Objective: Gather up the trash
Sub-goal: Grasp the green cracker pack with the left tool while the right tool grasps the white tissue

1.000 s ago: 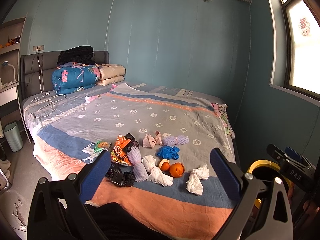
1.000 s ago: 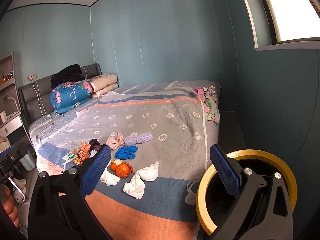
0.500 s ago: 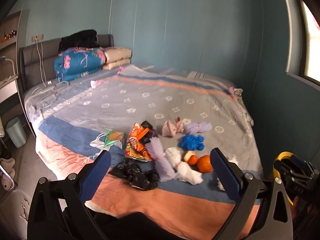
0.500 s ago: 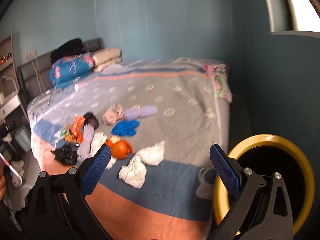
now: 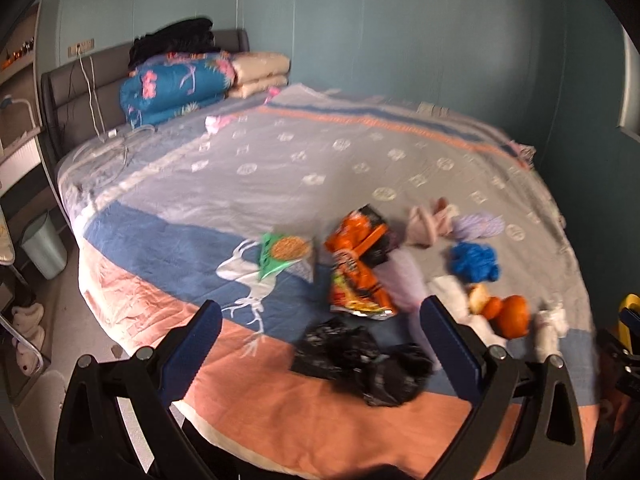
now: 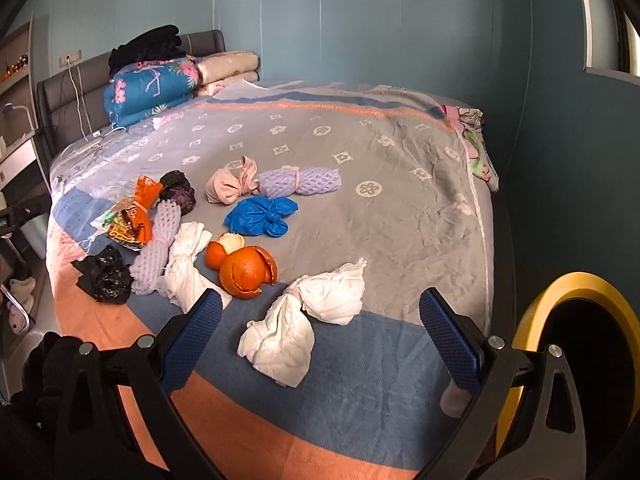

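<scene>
Nothing collected yet as far as I can judge; every piece of trash is on the bed [image 6: 400, 152], none in your tongs; the whole pick-up remains.

Left gripper [image 5: 320, 340]: fingers spread wide, empty, hanging over the lower centre of its frame above the black bag [image 5: 360, 360]; that view is motion-blurred, so detail there is soft.

Right gripper [image 6: 320, 332]: also spread wide, empty, with the white tissue wad [image 6: 308, 320] sitting between the fingers in frame but not touched.

Yellow-rimmed bin [image 6: 580, 352] at lower right of the right wrist view, beside the bed's edge; inside is dark, can't tell if anything is in it.

Trash, right wrist view, all clustered left of centre to centre:
- orange peel [image 6: 244, 264] at centre, split open, just beside a second white wad [image 6: 188, 264];
- purple foam net [image 6: 156, 248] left of that, touching the wad; another purple net [image 6: 300, 182] higher up beside a pink bundle [image 6: 232, 184];
- blue bag [image 6: 262, 216] knotted, centre;
- orange snack wrapper [image 6: 136, 216] and green wrapper [image 5: 284, 252] at left.

All looks light, crumpled, soft; judgement: easy to pinch, peel may fall apart.
</scene>
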{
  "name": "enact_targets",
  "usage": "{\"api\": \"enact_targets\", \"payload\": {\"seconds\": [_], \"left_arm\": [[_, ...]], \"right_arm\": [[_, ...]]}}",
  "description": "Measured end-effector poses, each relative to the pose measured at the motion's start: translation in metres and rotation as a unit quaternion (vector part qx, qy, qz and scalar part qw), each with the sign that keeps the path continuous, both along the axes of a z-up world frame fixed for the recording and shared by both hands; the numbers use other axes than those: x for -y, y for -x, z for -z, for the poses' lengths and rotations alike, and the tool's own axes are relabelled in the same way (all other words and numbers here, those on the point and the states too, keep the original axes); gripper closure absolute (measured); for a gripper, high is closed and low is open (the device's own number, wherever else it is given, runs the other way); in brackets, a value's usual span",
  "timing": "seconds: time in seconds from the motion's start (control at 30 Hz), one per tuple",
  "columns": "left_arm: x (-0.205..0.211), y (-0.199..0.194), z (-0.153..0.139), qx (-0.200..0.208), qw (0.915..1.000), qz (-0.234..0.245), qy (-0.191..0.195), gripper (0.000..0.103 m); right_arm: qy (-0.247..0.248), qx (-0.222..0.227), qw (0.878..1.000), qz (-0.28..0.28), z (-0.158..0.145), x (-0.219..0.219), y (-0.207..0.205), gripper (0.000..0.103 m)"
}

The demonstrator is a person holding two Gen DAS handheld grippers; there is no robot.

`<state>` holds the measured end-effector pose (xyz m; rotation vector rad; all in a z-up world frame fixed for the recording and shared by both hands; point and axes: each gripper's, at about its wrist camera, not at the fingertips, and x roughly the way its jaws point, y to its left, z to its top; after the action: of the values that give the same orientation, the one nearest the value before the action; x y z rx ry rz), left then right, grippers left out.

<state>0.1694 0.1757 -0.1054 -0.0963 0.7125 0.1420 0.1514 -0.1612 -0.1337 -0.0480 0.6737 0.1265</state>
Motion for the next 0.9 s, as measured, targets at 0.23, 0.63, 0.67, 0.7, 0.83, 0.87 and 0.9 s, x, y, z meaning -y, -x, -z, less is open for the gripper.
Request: {"api": "enact_targets", "payload": {"seconds": [0.23, 0.63, 0.67, 0.7, 0.83, 0.87, 0.9], "left_arm": [[-0.040, -0.057, 0.026, -0.031, 0.9989, -0.034, -0.001, 0.007], [-0.070, -0.145, 0.068, -0.098, 0.9932, -0.054, -0.031, 0.007], [-0.072, -0.152, 0.073, -0.105, 0.9925, -0.056, -0.029, 0.007], [-0.073, -0.158, 0.077, -0.111, 0.9922, -0.054, -0.022, 0.007], [-0.074, -0.170, 0.090, -0.121, 0.9912, -0.051, -0.017, 0.007], [-0.074, -0.171, 0.093, -0.121, 0.9912, -0.051, -0.015, 0.007], [-0.075, -0.172, 0.097, -0.123, 0.9911, -0.049, -0.012, 0.007]], "right_arm": [[-0.005, -0.040, 0.999, 0.007, 0.019, -0.005, -0.022, 0.008], [0.001, -0.073, 0.997, -0.001, 0.037, -0.018, -0.047, 0.008], [0.000, -0.077, 0.997, -0.001, 0.039, -0.019, -0.049, 0.008], [0.001, -0.079, 0.997, -0.002, 0.041, -0.019, -0.050, 0.008], [0.002, -0.090, 0.996, -0.002, 0.048, -0.020, -0.055, 0.008], [0.001, -0.091, 0.996, -0.001, 0.049, -0.020, -0.055, 0.008], [0.000, -0.093, 0.996, 0.001, 0.050, -0.020, -0.057, 0.008]]}}
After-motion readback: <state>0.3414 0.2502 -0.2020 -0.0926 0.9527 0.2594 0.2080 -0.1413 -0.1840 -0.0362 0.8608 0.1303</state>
